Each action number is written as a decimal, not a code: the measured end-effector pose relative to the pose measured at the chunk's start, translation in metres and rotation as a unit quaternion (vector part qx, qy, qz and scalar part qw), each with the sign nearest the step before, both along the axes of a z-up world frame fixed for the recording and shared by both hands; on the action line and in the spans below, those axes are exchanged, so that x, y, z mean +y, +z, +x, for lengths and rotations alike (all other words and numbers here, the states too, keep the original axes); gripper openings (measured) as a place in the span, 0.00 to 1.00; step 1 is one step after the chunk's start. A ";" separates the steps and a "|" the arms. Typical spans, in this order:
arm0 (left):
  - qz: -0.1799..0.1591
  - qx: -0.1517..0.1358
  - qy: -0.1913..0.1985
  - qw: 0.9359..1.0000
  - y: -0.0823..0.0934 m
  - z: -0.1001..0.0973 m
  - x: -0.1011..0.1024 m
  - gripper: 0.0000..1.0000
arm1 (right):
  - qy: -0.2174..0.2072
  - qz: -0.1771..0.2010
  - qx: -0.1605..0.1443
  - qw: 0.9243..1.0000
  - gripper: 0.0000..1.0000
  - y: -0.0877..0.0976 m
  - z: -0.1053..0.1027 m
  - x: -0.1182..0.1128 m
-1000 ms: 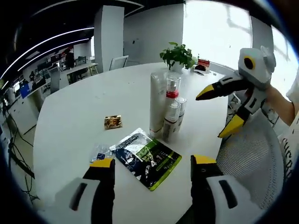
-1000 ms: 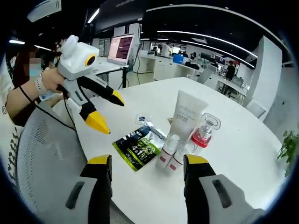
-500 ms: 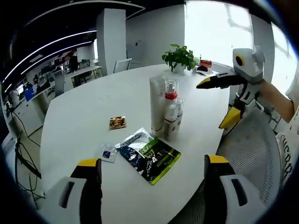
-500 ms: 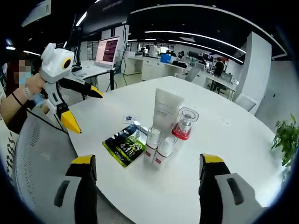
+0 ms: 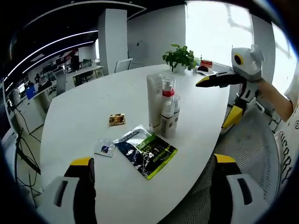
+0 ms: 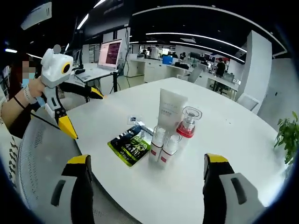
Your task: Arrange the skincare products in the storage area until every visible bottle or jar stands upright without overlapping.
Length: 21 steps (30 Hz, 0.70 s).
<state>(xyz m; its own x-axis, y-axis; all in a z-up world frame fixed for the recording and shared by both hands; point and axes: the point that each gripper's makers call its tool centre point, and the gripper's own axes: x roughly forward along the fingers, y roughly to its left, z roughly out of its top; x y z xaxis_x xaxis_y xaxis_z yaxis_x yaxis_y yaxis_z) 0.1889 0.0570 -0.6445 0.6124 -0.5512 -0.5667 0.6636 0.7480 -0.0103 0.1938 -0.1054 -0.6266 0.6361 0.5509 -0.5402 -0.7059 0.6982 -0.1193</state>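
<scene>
Both tongs (image 5: 152,175) (image 6: 147,175) gape empty over the counter (image 5: 84,112) as tube (image 5: 153,101) and bottles (image 5: 167,114) stand upright at twelve o'clock, arrangement seemingly finished, needing only withdrawal.

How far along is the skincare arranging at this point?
Looks done: the white tube, red-collared pump bottle and two small bottles stand upright in a tight cluster. In hand: nothing; left tongs and right tongs are open, off the table. Left: only the sachets lie flat.
</scene>
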 end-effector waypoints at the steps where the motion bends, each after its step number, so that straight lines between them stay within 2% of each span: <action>1: 0.002 0.005 0.000 1.000 -0.002 0.000 0.001 0.99 | 0.001 0.000 0.001 1.000 0.99 0.000 0.000 0.000; 4: 0.011 0.012 -0.003 1.000 -0.005 0.001 0.002 0.99 | 0.001 -0.004 0.004 1.000 0.99 -0.002 0.002 -0.001; 17: 0.045 0.015 -0.020 0.999 -0.017 0.029 0.011 0.99 | -0.005 0.001 0.005 1.000 0.99 -0.004 0.015 0.001; 21: 0.053 0.023 -0.028 0.998 -0.024 0.040 0.015 0.99 | -0.002 0.002 0.017 1.000 0.99 -0.008 0.015 0.003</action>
